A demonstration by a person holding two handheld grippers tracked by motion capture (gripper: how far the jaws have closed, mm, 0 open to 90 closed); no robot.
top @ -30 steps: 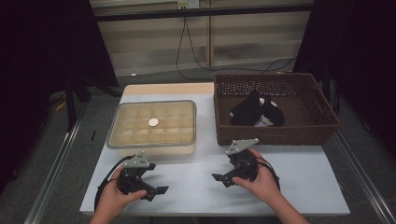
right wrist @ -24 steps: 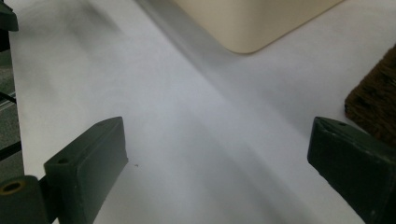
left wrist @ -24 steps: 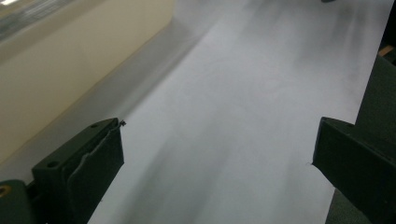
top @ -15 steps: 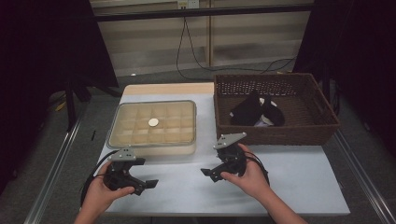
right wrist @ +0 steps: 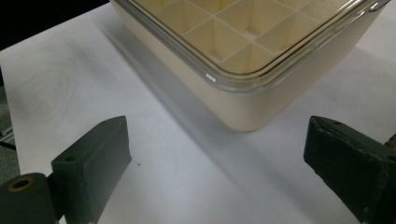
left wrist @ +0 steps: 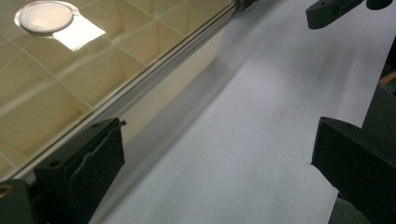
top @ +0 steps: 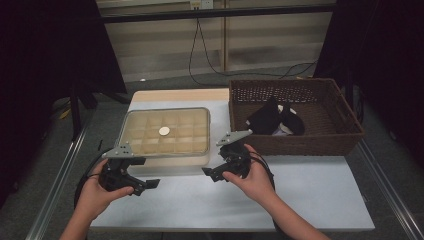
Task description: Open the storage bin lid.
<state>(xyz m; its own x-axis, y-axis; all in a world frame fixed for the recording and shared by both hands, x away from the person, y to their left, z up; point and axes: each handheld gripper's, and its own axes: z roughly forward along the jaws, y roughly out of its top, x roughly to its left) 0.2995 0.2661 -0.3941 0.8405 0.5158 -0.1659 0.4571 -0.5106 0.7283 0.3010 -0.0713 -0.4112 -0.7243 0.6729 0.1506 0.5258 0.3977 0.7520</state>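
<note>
A cream box (top: 165, 161) with a clear lid over a grid of compartments stands on the white table (top: 300, 192), left of centre. A small round disc (top: 164, 131) lies on the lid (left wrist: 56, 79). My left gripper (top: 142, 172) is open at the box's front left corner, and its two jaws (left wrist: 215, 144) stand wide apart beside the box's front wall. My right gripper (top: 217, 166) is open at the front right corner. The corner (right wrist: 243, 98) shows just beyond its spread, empty jaws (right wrist: 219, 140).
A brown wicker basket (top: 295, 142) stands at the right back of the table with dark bundles (top: 275, 119) inside. The right gripper's jaw tip (left wrist: 327, 11) appears far off in the left gripper view. Dark floor and metal rails flank the table.
Both grippers have moved left and a little away from the person. The right one has come up to the box's front right corner. Both stay open.
</note>
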